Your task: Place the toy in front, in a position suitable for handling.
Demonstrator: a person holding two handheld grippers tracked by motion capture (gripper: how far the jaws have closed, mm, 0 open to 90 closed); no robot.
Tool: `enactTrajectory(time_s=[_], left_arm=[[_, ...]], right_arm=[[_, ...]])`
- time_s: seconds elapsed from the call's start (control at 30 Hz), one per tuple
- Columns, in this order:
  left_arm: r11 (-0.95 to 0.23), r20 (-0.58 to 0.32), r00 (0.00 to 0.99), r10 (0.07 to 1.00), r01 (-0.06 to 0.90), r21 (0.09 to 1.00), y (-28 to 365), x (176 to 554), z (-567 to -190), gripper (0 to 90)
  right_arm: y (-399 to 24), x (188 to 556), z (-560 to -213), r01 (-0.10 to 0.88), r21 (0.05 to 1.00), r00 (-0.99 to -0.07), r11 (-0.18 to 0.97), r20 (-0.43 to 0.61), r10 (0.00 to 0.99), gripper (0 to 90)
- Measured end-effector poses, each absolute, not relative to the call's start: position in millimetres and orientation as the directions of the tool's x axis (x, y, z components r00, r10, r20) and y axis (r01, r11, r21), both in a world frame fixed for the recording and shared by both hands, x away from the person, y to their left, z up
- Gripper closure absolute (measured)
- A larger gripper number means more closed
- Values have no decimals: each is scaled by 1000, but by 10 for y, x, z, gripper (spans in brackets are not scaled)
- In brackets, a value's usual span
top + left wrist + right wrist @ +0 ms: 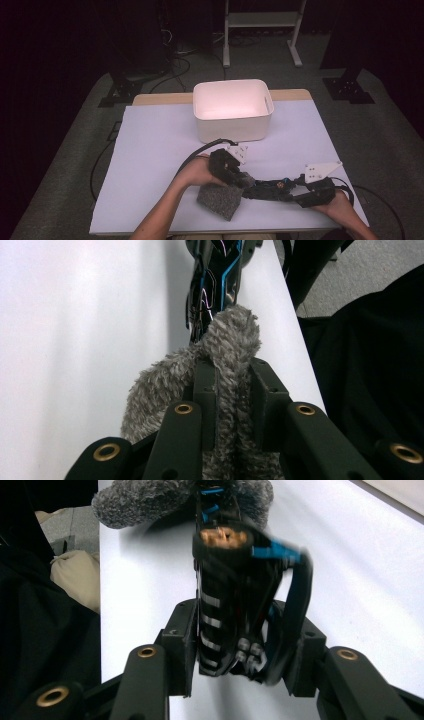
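**Cloth and cable bundle gripped, bin not yet filled**

Nearest the person, at the desk's (150,150) front edge around 6 o'clock, the left claw (235,180) is clamped on a grey fuzzy cloth (220,200); in the left gripper view its jaws pinch a fold of the pile. Just at 3 o'clock of it, the right claw (300,192) is closed around a black bundle (270,190) with blue and copper wiring, which lies between the two claws and touches the cloth. Farther off, toward 12 o'clock, a white bin (232,125) stands with nothing visible inside. Judging by this, both items are grasped but sit low at the desk; lifting and any transfer to the bin remain.
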State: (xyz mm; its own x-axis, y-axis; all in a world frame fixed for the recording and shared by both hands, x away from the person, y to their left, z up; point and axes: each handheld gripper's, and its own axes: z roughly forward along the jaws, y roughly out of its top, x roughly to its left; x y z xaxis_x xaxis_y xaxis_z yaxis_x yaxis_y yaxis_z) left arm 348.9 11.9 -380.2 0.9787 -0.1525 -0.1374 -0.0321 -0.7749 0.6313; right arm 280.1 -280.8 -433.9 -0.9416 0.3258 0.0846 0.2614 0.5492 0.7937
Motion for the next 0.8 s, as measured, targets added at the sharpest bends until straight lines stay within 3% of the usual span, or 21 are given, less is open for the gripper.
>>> enactTrajectory(time_s=[0.3, 0.5, 0.8], left_arm=[[-767, -147, 972, -182, -47, 640, 36, 3457, -3814, 764], [-769, -143, 974, -177, -47, 637, 42, 3456, -3808, 763], [-772, -121, 981, -151, -41, 635, 221, 3496, -3740, 762]], right_arm=[[-2797, 2771, -4302, 252, 796, -941, 550, 69, 331, 481], [-2509, 2855, -4196, 206, 734, -963, 647, 34, 269, 458], [-2262, 2967, -4261, 184, 641, -973, 745, 13, 230, 554]])
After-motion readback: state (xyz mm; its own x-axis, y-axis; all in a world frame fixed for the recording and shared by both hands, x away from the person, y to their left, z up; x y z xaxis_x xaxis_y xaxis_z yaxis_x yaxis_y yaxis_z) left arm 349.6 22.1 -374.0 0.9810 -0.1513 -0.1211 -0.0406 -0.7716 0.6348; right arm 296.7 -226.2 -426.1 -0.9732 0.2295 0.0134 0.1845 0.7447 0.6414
